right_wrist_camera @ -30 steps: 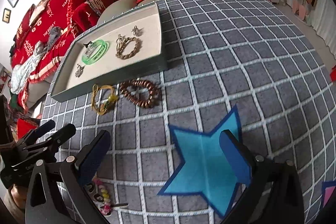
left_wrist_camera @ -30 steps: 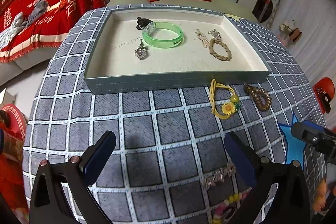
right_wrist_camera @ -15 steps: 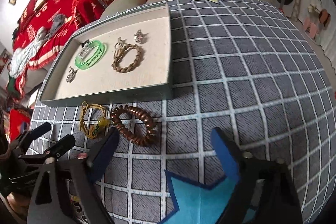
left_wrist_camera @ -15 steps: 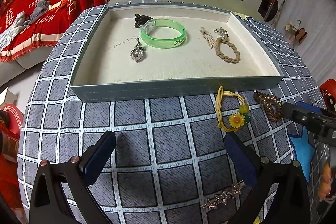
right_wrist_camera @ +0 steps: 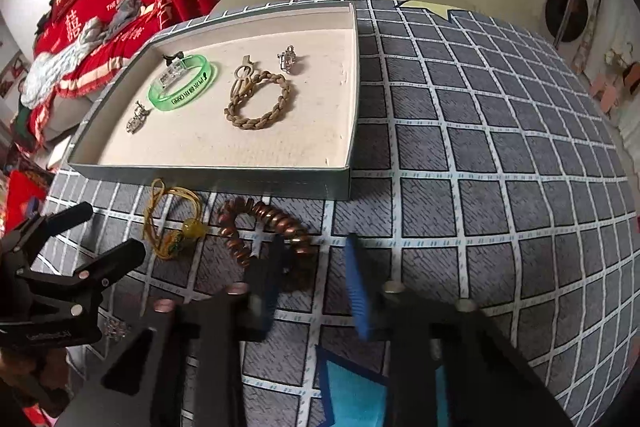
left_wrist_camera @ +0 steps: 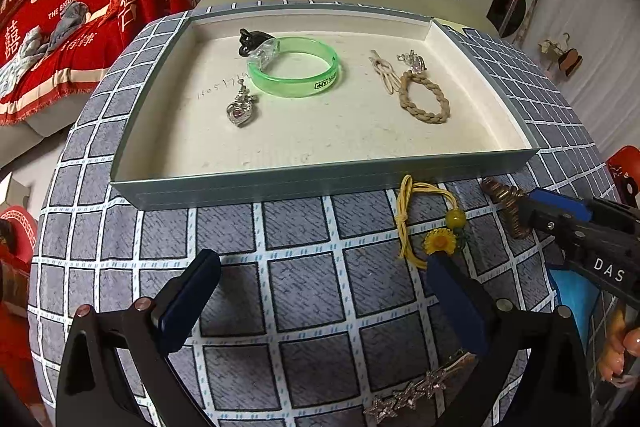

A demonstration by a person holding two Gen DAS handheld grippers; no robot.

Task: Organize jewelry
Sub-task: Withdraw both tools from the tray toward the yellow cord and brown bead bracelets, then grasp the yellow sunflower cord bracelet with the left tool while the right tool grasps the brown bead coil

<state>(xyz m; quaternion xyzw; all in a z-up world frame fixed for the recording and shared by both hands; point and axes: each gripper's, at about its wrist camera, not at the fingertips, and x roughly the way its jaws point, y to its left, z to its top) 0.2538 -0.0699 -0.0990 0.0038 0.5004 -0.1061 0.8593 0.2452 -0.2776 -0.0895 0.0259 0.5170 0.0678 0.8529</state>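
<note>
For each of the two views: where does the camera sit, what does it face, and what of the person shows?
Left wrist view: sits behind the open left claw, facing the tray; fingertips at right edge.
Right wrist view: sits behind the right claw, whose jaws have just been closing around the brown coil bracelet; fingertips show.
Shared: tray, green bangle, yellow sunflower tie, each other's claw.

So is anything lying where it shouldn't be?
Yes. Three pieces lie on the checked cloth outside the tray: the yellow flower hair tie, the brown coil hair tie at the right gripper, and the star clip. Nothing looks broken.
</note>
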